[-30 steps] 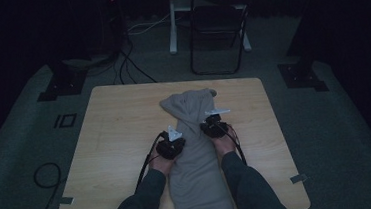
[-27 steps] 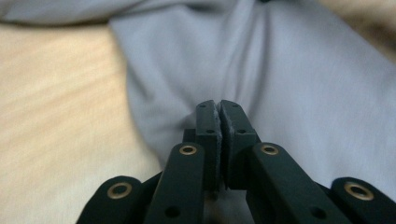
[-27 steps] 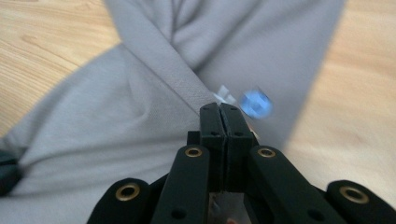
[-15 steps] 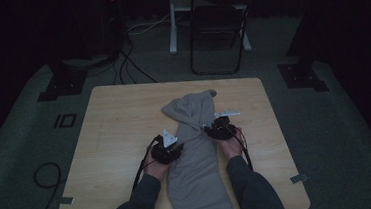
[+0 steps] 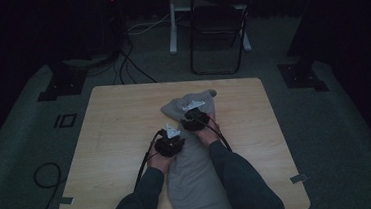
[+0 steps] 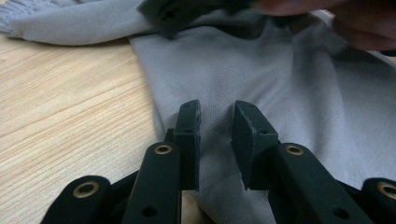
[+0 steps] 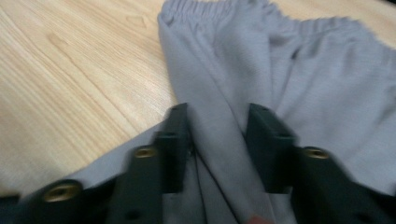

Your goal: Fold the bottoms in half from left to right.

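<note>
A grey garment [image 5: 191, 166] lies lengthwise on the wooden table [image 5: 114, 120], its far end bunched up and its near end running off the front edge between the person's forearms. My left gripper [image 5: 170, 142] rests at the cloth's left edge. In the left gripper view it [image 6: 217, 109] is open, jaws a little apart just above the grey cloth [image 6: 280, 84]. My right gripper [image 5: 194, 118] sits farther up on the garment. In the right gripper view it [image 7: 217, 112] is open with a raised fold of cloth [image 7: 219, 93] between the jaws, below the elastic waistband [image 7: 261, 14].
Bare table lies left and right of the garment. Beyond the far edge stand a dark folding chair [image 5: 217, 26] and a white post [image 5: 172, 20]. Cables [image 5: 43, 176] lie on the carpet at the left, and black stand bases [image 5: 59, 84] [image 5: 301, 75] flank the table.
My right gripper has moved left and farther up the garment. The cloth's far end is now more bunched. My left gripper has hardly shifted.
</note>
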A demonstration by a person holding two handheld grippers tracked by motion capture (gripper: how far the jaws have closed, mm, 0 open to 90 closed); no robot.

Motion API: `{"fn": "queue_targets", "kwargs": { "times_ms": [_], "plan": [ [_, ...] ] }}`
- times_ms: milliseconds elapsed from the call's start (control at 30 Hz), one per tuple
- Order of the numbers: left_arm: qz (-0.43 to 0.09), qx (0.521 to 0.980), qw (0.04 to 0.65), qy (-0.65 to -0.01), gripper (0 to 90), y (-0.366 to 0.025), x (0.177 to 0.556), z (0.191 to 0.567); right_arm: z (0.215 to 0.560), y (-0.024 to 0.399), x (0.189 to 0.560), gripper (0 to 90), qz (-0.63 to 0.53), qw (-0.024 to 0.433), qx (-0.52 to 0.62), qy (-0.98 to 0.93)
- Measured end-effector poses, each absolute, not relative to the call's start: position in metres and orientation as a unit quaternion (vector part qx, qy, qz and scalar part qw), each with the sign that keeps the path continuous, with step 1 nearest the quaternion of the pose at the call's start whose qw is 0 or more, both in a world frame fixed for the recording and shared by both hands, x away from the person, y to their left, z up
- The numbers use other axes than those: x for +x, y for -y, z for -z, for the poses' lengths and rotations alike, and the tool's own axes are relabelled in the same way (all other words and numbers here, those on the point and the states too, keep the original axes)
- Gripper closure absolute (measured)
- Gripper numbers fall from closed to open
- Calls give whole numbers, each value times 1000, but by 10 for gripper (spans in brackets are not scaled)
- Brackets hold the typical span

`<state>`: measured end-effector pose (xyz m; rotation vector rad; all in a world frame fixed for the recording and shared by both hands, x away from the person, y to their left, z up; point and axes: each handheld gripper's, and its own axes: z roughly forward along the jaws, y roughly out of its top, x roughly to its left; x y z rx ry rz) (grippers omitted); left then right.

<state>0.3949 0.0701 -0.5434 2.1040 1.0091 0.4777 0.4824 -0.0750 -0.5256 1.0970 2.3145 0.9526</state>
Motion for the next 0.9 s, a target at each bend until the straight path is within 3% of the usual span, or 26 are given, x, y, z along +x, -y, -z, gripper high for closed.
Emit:
{"fn": "queue_targets", "kwargs": {
  "times_ms": [33,100,367,467,667,900],
  "plan": [
    [-188,821,369,-393,721,-70,395,543,526,72,486,766,-332,201,394,-833],
    [-186,821,369,-395,721,-70,395,543,523,74,491,859,-329,197,410,-828],
    [-178,826,369,-386,643,-69,393,544,508,159,511,868,-406,138,553,-714],
    [-182,830,367,-378,609,-67,391,544,521,180,516,820,-366,140,603,-695],
    [-176,830,370,-380,616,-67,391,544,524,189,513,581,-362,166,610,-685],
    [-153,833,380,-370,826,-62,383,544,501,145,508,544,-420,194,477,-748]
  ]
}}
